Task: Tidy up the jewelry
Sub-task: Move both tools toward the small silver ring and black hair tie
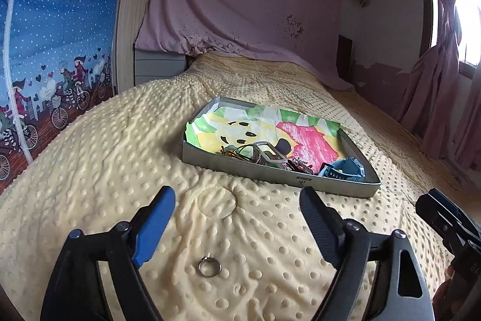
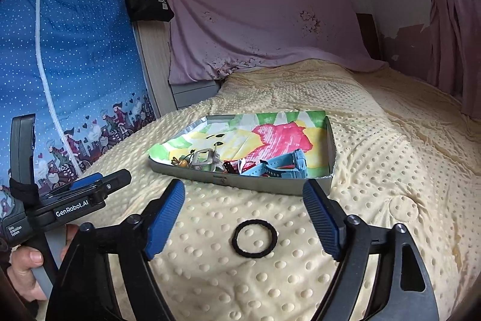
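Observation:
A shallow grey tray (image 1: pixel 240 167) lined with coloured paper lies on the yellow dotted bedspread; it also shows in the right wrist view (image 2: pixel 258 185). It holds a blue watch (image 1: pixel 345 169), a grey buckle piece (image 1: pixel 267 154) and small trinkets. My left gripper (image 1: pixel 237 224) is open above a silver ring (image 1: pixel 209 266) lying on the bedspread between its fingers. A thin bangle (image 1: pixel 218 203) lies just beyond. My right gripper (image 2: pixel 246 215) is open over a black hair tie (image 2: pixel 255 237) on the bedspread.
The bedspread (image 1: pixel 120 170) covers the whole bed. A blue patterned wardrobe cover (image 1: pixel 54 50) stands to the left, a pink sheet (image 1: pixel 240 14) hangs behind, pink curtains (image 1: pixel 436 80) hang at the right. The left hand-held gripper body (image 2: pixel 69 206) shows in the right wrist view.

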Demonstrator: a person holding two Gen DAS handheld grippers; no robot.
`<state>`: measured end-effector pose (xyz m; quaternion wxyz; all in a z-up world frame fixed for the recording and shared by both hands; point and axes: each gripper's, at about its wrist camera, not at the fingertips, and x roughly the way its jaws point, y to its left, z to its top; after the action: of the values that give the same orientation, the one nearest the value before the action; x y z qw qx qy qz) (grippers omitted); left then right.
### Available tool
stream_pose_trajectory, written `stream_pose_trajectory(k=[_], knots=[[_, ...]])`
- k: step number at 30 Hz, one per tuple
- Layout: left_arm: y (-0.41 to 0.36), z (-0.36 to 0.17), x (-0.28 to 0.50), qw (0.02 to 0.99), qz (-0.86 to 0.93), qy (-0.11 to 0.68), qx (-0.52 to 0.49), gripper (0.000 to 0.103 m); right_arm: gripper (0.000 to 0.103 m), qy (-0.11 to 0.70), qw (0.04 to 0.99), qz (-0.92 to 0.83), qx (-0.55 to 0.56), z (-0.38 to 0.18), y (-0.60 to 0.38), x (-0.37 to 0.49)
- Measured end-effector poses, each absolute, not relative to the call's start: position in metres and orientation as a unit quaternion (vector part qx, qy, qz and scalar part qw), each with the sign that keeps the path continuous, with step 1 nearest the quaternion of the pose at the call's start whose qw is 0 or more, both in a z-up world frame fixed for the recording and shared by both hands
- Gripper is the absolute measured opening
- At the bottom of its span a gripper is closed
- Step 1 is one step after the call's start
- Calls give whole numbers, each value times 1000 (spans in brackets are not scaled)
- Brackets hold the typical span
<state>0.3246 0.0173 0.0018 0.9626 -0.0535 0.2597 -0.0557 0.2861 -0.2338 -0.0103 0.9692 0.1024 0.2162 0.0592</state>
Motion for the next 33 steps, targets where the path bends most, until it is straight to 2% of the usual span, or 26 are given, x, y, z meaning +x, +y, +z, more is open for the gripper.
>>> stream_pose_trajectory(k=[2, 7, 19, 33], knots=[[20, 4, 309, 967, -54, 245, -49, 96, 94, 205, 971, 65, 100, -9, -233, 272], [24, 9, 272, 973, -57, 222, -33, 102, 94, 192, 975, 67, 92, -6, -228, 238], [38, 4, 219, 978, -62, 201, -7, 103, 96, 176, 980, 59, 67, -3, -218, 184], [47, -19, 246, 972, -51, 231, 5, 103, 96, 203, 976, 54, 63, -20, -213, 215]])
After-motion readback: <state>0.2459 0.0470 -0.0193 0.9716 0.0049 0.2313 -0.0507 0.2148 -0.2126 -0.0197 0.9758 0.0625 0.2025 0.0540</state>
